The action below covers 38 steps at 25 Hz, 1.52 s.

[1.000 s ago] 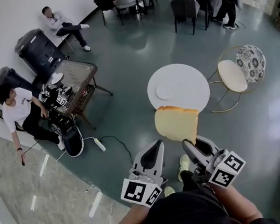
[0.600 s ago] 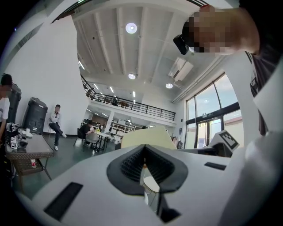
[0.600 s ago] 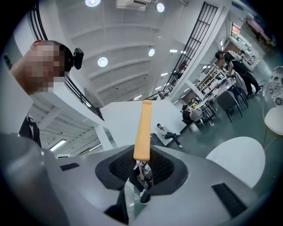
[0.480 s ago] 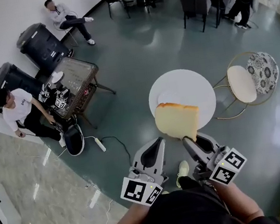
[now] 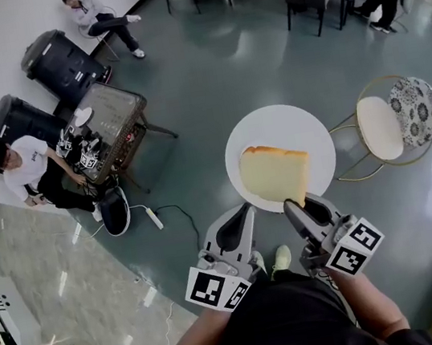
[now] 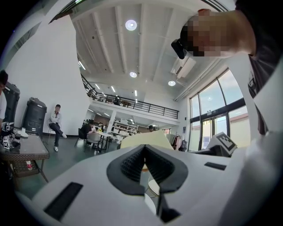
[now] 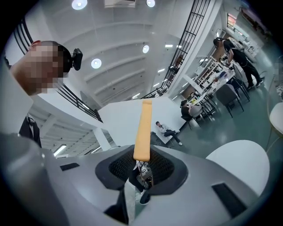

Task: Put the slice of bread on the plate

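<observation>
My right gripper (image 5: 294, 204) is shut on the lower edge of a slice of bread (image 5: 275, 174), pale yellow with a golden crust, held upright. In the head view the slice hangs in front of the round white table (image 5: 293, 119) and hides the plate. The right gripper view shows the slice (image 7: 143, 130) edge-on, rising from between the pads of the right gripper (image 7: 140, 159), with the table top (image 7: 241, 163) low at the right. My left gripper (image 5: 243, 212) is level beside it on the left, shut with nothing in it; its pads meet at the tips (image 6: 144, 148).
A gold-framed chair (image 5: 382, 117) with a patterned cushion stands right of the table. A glass side table (image 5: 114, 119) with spare grippers, a crouching person (image 5: 23, 161), two black bins (image 5: 61, 66) and a power strip (image 5: 152, 218) lie to the left. More tables and people are at the back.
Both grippers and the bread have moved forward toward the round table. The slice now overlaps the table top and covers the plate that showed above it earlier.
</observation>
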Motion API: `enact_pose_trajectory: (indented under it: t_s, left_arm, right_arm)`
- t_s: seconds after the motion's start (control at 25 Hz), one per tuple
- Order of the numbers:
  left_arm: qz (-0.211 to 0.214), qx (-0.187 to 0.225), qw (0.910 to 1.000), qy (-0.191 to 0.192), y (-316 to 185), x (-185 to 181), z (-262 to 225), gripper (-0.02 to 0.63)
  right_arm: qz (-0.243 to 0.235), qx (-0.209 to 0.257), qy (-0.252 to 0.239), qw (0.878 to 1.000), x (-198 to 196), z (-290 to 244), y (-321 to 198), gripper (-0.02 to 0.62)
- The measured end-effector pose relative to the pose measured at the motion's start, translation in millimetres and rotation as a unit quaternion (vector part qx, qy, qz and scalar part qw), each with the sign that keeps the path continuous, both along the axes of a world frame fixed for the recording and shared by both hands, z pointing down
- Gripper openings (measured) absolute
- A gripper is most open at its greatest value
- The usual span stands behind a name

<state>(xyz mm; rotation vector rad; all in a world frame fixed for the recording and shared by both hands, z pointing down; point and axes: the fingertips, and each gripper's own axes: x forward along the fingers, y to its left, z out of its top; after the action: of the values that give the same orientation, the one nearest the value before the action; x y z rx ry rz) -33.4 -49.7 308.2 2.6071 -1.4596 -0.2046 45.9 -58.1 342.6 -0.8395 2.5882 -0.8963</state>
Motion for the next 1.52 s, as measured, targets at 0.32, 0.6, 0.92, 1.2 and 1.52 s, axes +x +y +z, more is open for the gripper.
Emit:
enact_pose_trajectory:
  t_s: [0.32,0.6,0.92,1.2,1.52]
  left_arm:
    - [0.014,-0.009,0.9999,0.005,-51,-5,19,0.008]
    - [0.033,-0.015,0.9993,0.009,-109,-29,47,0.006]
    - [0.054,-0.024,0.9982,0.004,-158,-39,88,0.006]
    - [0.06,-0.04,0.9974,0.005,-178,-49,145,0.006]
    - [0.061,-0.052,0.9968,0.007,-201,-54,199,0.008]
  right_arm:
    - [0.005,-0.041,-0.005,0.999,-8,32,-49,0.089]
    - [0.018,-0.071,0.014,0.997,-31,74,-98,0.089]
    - [0.024,-0.111,0.012,0.993,-47,137,-136,0.089]
    - [0.022,-0.155,0.02,0.987,-59,218,-150,0.089]
    - [0.022,-0.193,0.016,0.981,-67,291,-168,0.089]
